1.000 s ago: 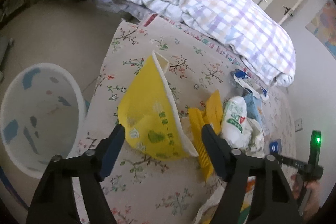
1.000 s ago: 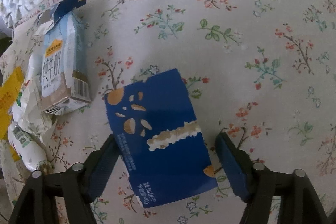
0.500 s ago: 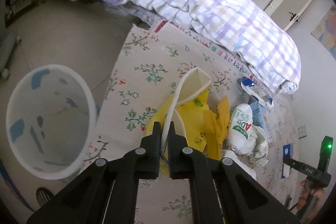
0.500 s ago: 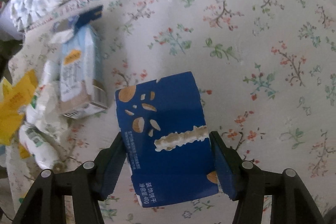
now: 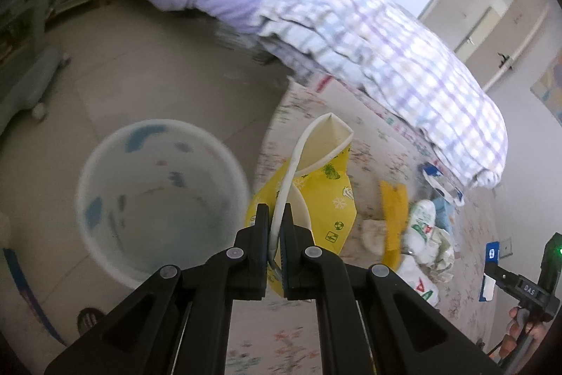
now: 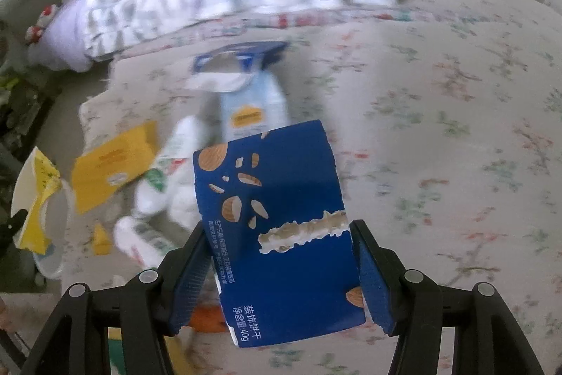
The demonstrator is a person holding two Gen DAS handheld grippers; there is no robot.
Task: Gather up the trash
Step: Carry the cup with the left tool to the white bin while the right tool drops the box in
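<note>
1. The left gripper [image 5: 275, 224] has its jaws pinched almost fully together on the white rim of a crushed yellow paper cup [image 5: 316, 195], which hangs at the centre of the left wrist view.
2. The right gripper [image 6: 281, 255] has its jaws spread wide around a dark blue cardboard biscuit box with almond pictures [image 6: 277, 217]; both pads press its side edges. These jaws have just closed in a little onto the box, which sits at the frame centre, clear of the bedding.
3. Left of the cup in the left wrist view stands a round white plastic bin with blue patches [image 5: 158, 195], on the floor beside the bed.
4. More litter lies on the floral bed sheet [image 6: 456, 129]: a yellow flat packet [image 6: 112, 164], a pale blue milk carton [image 6: 249, 108] and crumpled white wrappers [image 5: 425, 234].
5. Risks, as I judge them: the thin rim could tear or slide from the narrow pinch. The box, held only by its edges, could buckle or twist free. Releasing before either piece is over the bin would drop it on the floor.
</note>
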